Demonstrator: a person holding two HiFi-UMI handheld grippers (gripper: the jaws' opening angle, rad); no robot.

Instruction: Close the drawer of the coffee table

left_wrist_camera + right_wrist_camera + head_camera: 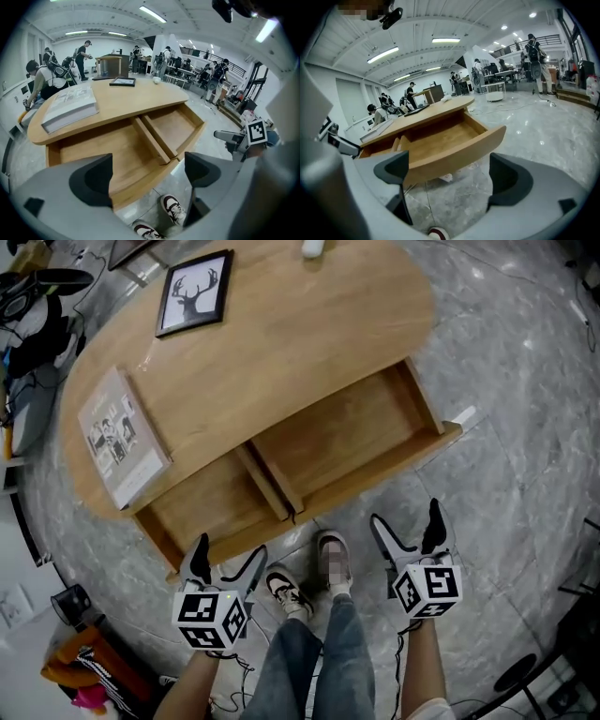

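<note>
— Marble floor (506, 427) is showing grey all round, with a busy workshop behind and people (84, 51) standing at the far side. What's sitting on it?

— An oval wooden coffee table (281, 343). Its drawer (375, 476) is hanging pulled out on the near side, toward the person. A divider (267, 482) is splitting it into two compartments, both showing bare wood.

— Grippers?

— The left gripper (230, 554) is hovering just near of the drawer's left end, jaws spread apart and gripping nothing. In its own view the drawer front and floor are showing between them. The right gripper (406, 517) is hovering near of the right end, jaws also spread wide and holding nothing. Neither one is touching the front.

— Anything standing in the way?

— The person's shoes (333, 559) are standing on the floor between the two grippers, just near of the drawer front.

— Tabletop?

— A framed deer picture (194, 292) is lying at the far left and a book (120, 435) is lying at the near-left edge. A white object (314, 247) is sitting at the far edge, too cut off to tell. Dark clutter (37, 324) is lying on the floor left of the table.
</note>
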